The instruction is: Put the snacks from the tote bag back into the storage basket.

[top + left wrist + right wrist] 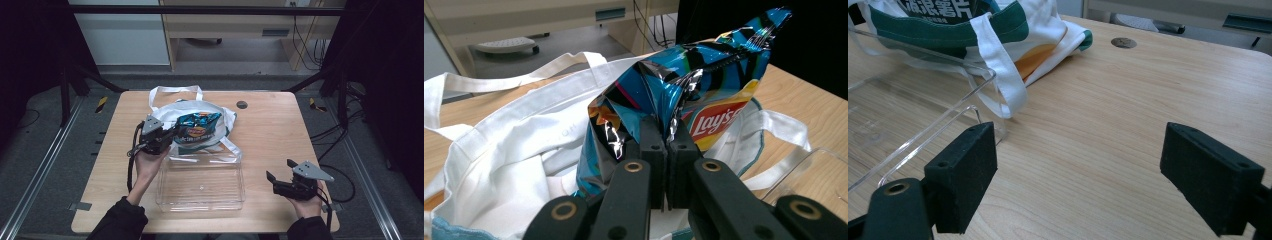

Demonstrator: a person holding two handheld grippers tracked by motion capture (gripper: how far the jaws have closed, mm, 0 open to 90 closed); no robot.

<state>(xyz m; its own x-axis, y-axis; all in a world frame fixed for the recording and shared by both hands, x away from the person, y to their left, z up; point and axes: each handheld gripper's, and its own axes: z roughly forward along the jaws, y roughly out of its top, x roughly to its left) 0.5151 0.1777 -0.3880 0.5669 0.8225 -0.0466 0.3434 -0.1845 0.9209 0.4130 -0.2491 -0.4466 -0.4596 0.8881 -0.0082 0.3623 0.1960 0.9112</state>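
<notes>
1. Forearms in dark sleeves come in over the near edge of the wooden counter (270, 125) in the high view. A clear plastic bin (200, 182) sits at the middle of the near edge, between the two hands.
2. High view, left side: the left claw (167, 136) reaches toward the counter's middle and pinches a blue chip bag (199, 126), which lies on a white tote bag (170, 107) just beyond the bin's far wall.
3. High view, right side: the right claw (280, 170) rests near the counter's near right corner, well apart from the bin, with its jaws apart.
4. Left claw view: the left claw (667, 145) is clamped on a crumpled fold of the chip bag (704, 85), jaws pressed nearly together. The tote bag (514, 150) spreads beneath and to the left.
5. Right claw view: the right claw (1078, 170) stands wide open over bare wood, holding nothing. The bin's (908, 115) corner and the tote bag's strap (998, 65) lie to the left.
</notes>
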